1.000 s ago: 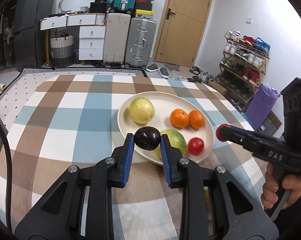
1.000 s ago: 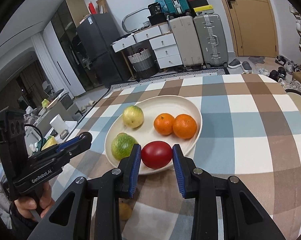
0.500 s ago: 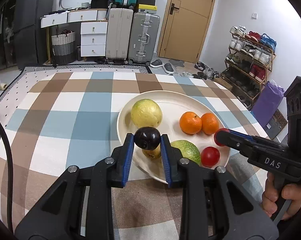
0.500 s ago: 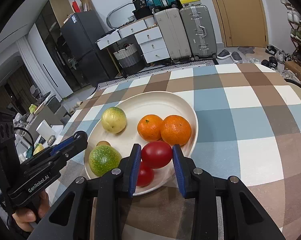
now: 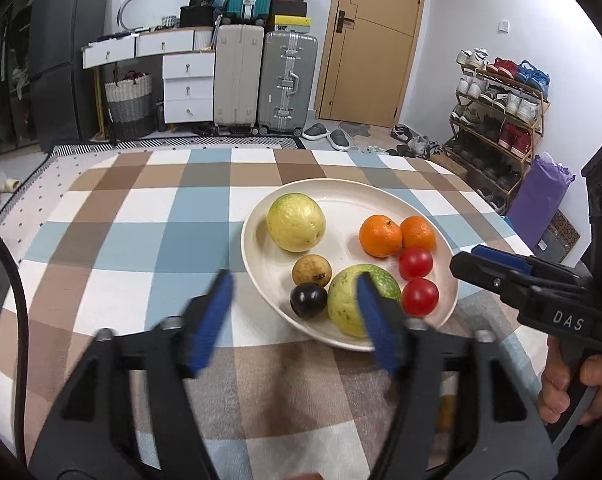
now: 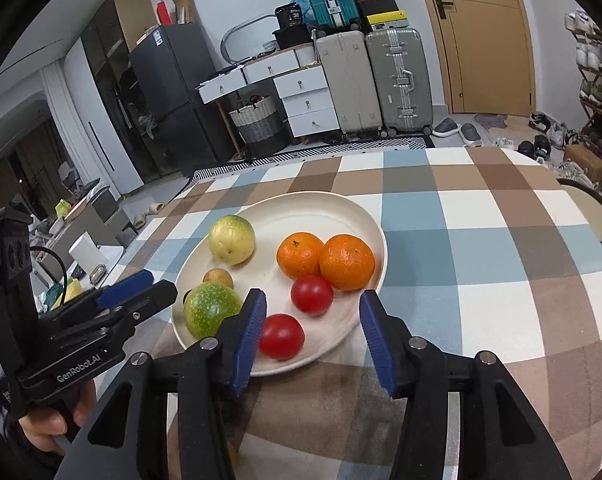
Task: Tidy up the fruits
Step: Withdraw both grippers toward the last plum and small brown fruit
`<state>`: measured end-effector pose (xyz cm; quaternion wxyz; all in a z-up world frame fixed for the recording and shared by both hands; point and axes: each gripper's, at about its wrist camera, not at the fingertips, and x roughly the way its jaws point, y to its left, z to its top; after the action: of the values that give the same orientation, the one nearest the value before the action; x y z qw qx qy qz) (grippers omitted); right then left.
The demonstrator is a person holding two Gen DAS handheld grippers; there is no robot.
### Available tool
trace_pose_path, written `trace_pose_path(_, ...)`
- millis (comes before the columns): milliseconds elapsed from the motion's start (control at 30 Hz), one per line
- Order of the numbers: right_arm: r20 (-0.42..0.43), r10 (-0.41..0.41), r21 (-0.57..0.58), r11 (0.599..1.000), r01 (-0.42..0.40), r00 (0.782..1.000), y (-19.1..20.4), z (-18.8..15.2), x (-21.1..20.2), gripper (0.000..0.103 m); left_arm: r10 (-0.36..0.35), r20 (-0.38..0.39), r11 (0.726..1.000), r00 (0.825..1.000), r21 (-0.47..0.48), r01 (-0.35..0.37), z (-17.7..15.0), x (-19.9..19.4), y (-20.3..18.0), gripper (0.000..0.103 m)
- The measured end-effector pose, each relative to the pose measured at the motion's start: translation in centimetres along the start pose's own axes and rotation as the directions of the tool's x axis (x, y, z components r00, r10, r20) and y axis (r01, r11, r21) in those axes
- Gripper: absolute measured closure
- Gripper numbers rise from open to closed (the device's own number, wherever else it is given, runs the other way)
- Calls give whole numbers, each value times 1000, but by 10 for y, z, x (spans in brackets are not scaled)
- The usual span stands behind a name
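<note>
A cream plate (image 5: 341,200) (image 6: 301,208) on the checked tablecloth holds a yellow-green fruit (image 5: 295,222) (image 6: 232,239), two oranges (image 5: 380,236) (image 6: 347,262), two red tomatoes (image 5: 420,297) (image 6: 281,336), a green fruit (image 5: 347,300) (image 6: 211,308), a small brown fruit (image 5: 312,270) (image 6: 217,279) and a dark plum (image 5: 308,301). My left gripper (image 5: 293,316) is open and empty just in front of the plum. My right gripper (image 6: 311,330) is open and empty, its jaws either side of the near tomatoes. Each gripper also shows in the other's view, the right one (image 5: 485,266) and the left one (image 6: 141,292).
The checked table (image 5: 141,240) spreads left of and beyond the plate. A small yellowish thing (image 5: 445,412) lies on the cloth under my left gripper's right arm. Suitcases (image 5: 261,80), drawers and a shoe rack (image 5: 497,120) stand beyond the table.
Both grippers have opened. The plum left my left gripper and the tomato left my right gripper; both now lie on the plate. Both grippers have drawn back a little.
</note>
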<state>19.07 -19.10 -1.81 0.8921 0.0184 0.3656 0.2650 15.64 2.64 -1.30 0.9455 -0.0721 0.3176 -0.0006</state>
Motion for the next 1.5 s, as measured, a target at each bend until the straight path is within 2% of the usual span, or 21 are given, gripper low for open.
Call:
trace_pose_path(33,-1,0,-8,1000,0,1000,1,-1,-2,44,8,4,1000,1000,2,-8,0,-3,0,23)
trace_pose_path(67,0,3,-15,1000,-3,1000,1,-2,-4,33,16,13,1000,1000,1,-16,-1,-7,-1,19)
trace_pose_path(100,5,9,-23,1000,-9,1000,2,-3,-6,24,19,25,1000,1000,-2,-19,-1,-11,0,18)
trace_pose_path(167,10,15,-45,999,-15,1000,4,-6,-10,14,19,27,1000,999,-11,-19,-2,-17,1,14)
trace_pose_path(233,-3,15,-71,997,-15,1000,7,-8,-13,11,23,36,1000,999,-20,-22,-4,-23,2,1)
trace_pose_path(333,-14,19,-96,995,-20,1000,9,-14,-16,1,22,57,999,998,-36,-20,-6,-34,4,1)
trace_pose_path(633,-23,27,-155,987,-30,999,15,-28,-28,0,39,60,998,997,-54,-36,-19,-56,5,1)
trace_pose_path(1000,-7,52,-126,991,-53,999,6,-35,-41,0,45,51,999,998,-14,-45,-24,-61,-7,1)
trace_pose_path(1267,-68,79,-155,984,-89,995,16,-41,-35,0,23,46,1000,999,6,-24,-25,-58,-15,1)
trace_pose_path(1500,-120,67,-220,971,-92,990,28,-51,-28,0,-3,1,999,1000,33,3,-30,-50,-26,1)
